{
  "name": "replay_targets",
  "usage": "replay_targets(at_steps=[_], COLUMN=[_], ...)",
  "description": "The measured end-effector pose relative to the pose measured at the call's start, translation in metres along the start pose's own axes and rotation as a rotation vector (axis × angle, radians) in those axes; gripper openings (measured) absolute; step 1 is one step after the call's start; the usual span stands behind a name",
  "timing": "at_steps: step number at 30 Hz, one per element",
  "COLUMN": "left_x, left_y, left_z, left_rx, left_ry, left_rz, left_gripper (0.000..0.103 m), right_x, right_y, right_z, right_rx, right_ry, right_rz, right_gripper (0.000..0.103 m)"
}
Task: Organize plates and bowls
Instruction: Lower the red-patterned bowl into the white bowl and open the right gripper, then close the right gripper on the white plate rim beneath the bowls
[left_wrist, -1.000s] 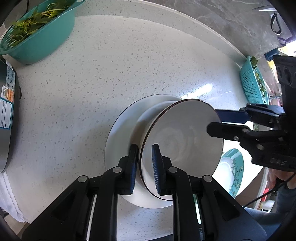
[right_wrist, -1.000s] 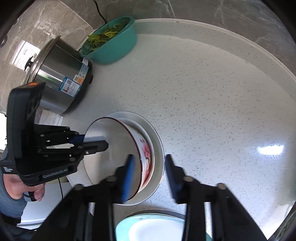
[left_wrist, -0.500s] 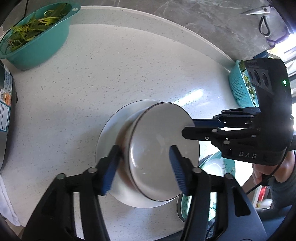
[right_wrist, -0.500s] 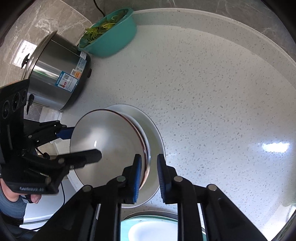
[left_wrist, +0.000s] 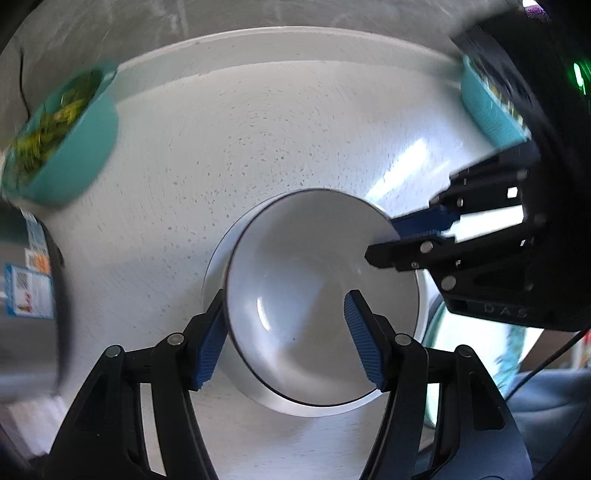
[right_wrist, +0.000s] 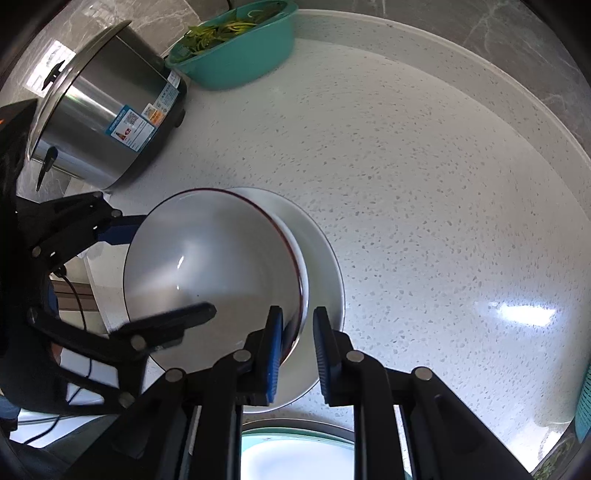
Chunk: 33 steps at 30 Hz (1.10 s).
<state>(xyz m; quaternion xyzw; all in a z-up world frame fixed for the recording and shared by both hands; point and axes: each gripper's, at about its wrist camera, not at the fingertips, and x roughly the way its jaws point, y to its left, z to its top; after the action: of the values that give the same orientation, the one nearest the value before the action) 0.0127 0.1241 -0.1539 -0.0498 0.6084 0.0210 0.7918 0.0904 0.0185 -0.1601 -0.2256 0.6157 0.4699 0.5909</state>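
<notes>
The bowl (right_wrist: 214, 273) is white with a dark rim line and sits in a white plate (right_wrist: 325, 266) on the speckled worktop (right_wrist: 424, 184). It leans a little, its rim higher on the side away from the right gripper (right_wrist: 297, 350).

The right gripper is clamped on the bowl's rim: one blue pad is inside the bowl, the other outside over the plate, and the wall of the bowl is pinched between them. In the left wrist view this gripper (left_wrist: 402, 240) reaches the bowl (left_wrist: 321, 295) from the right and grips its far right edge.

The left gripper (left_wrist: 284, 339) hangs over the bowl's near edge with its jaws opening. One pad is outside the bowl's rim and the other over its inside; neither presses on it.

Left of the bowl, beyond it, stands a steel cooker (right_wrist: 99, 107) with a label. Next to the cooker is a teal basin (right_wrist: 240, 55) of greens. A teal-rimmed dish (right_wrist: 295, 454) lies on the near side of the plate, partly hidden by the right gripper. A teal basket (left_wrist: 487, 107) sits past the bowl to the right.
</notes>
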Motion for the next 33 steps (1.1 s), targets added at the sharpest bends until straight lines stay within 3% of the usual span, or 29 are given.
replay_targets(at_steps=[2, 4, 5, 10, 12, 15, 17, 18, 19, 25, 26, 28, 33], left_x=[0.001, -0.002, -0.004, -0.012, -0.023, -0.042, -0.049, -0.050, -0.050, -0.021, -0.019, -0.016, -0.007], left_y=[-0.006, -0.011, -0.012, 0.004, 0.016, 0.038, 0.047, 0.052, 0.056, 0.073, 0.073, 0.071, 0.073], left_z=[-0.001, -0.001, -0.002, -0.006, -0.012, -0.026, -0.038, -0.045, -0.054, -0.096, -0.099, -0.103, -0.107], left_rx=[0.022, 0.065, 0.085, 0.010, -0.047, -0.167, -0.231, -0.261, -0.297, -0.466, -0.480, -0.492, -0.521], left_ry=[-0.003, -0.022, -0.034, -0.046, -0.085, -0.155, -0.179, -0.186, -0.195, -0.156, -0.157, -0.167, -0.167], left_rz=[0.022, 0.142, 0.179, 0.124, 0.089, 0.054, 0.056, 0.055, 0.049, 0.003, -0.011, -0.022, -0.028], left_gripper=[0.070, 0.086, 0.086, 0.086, 0.086, 0.086, 0.086, 0.086, 0.086, 0.087, 0.088, 0.103, 0.103], right_x=[0.001, 0.002, 0.002, 0.001, -0.001, -0.020, -0.039, -0.045, -0.050, -0.034, -0.028, -0.018, -0.006], right_y=[0.002, 0.006, 0.007, 0.003, 0.003, -0.010, -0.024, -0.031, -0.036, -0.062, -0.062, -0.060, -0.053], right_z=[0.001, 0.003, 0.003, 0.003, 0.001, -0.004, -0.009, -0.012, -0.014, -0.022, -0.024, -0.026, -0.019], right_rx=[-0.007, -0.013, -0.015, 0.004, 0.006, 0.055, 0.092, 0.103, 0.108, 0.143, 0.141, 0.143, 0.126], right_ry=[0.002, 0.004, 0.004, -0.003, 0.000, -0.067, -0.140, -0.163, -0.179, -0.123, -0.106, -0.088, -0.065], right_rz=[-0.009, -0.016, -0.030, -0.009, 0.038, 0.111, 0.153, 0.152, 0.137, 0.087, 0.084, 0.086, 0.092], right_gripper=[0.019, 0.018, 0.018, 0.019, 0.023, 0.026, 0.044, 0.061, 0.071, 0.076, 0.076, 0.076, 0.076])
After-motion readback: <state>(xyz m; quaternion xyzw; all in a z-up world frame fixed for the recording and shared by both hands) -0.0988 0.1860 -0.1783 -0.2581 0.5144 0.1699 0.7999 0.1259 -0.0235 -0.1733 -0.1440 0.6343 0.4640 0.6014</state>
